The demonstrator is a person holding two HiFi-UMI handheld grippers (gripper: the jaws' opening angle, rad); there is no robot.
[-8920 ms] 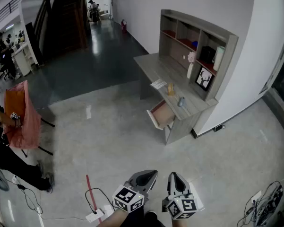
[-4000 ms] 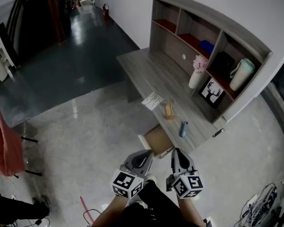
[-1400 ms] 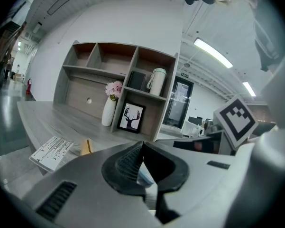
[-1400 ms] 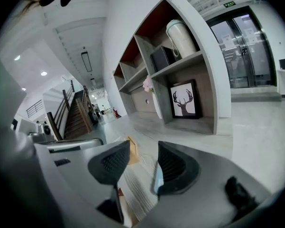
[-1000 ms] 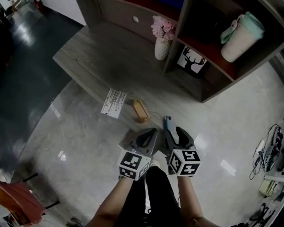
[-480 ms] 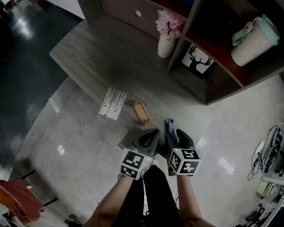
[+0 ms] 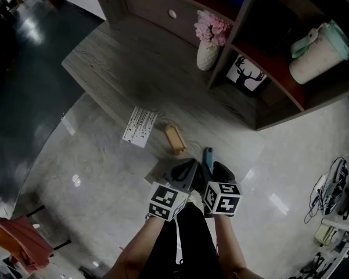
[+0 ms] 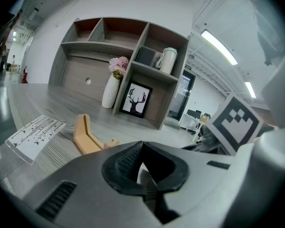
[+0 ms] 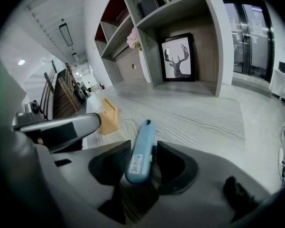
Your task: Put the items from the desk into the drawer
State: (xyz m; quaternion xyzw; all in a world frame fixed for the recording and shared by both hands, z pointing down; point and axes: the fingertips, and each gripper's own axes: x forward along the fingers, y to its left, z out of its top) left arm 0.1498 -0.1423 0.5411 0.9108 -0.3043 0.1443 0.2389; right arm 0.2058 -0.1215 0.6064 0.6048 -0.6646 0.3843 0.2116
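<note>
A: Right gripper view, contents?
B: Right gripper (image 9: 143, 147): jaws apart, just closing in; blue case (image 9: 143, 136) between them, lying on desk (image 9: 199, 113), label unreadable.
A: Left gripper (image 8: 141, 145)?
B: Jaws together, empty.

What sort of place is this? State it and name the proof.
Likely an office or study corner: a grey wooden desk, a shelf unit on it, a flower vase and a framed deer picture.
</note>
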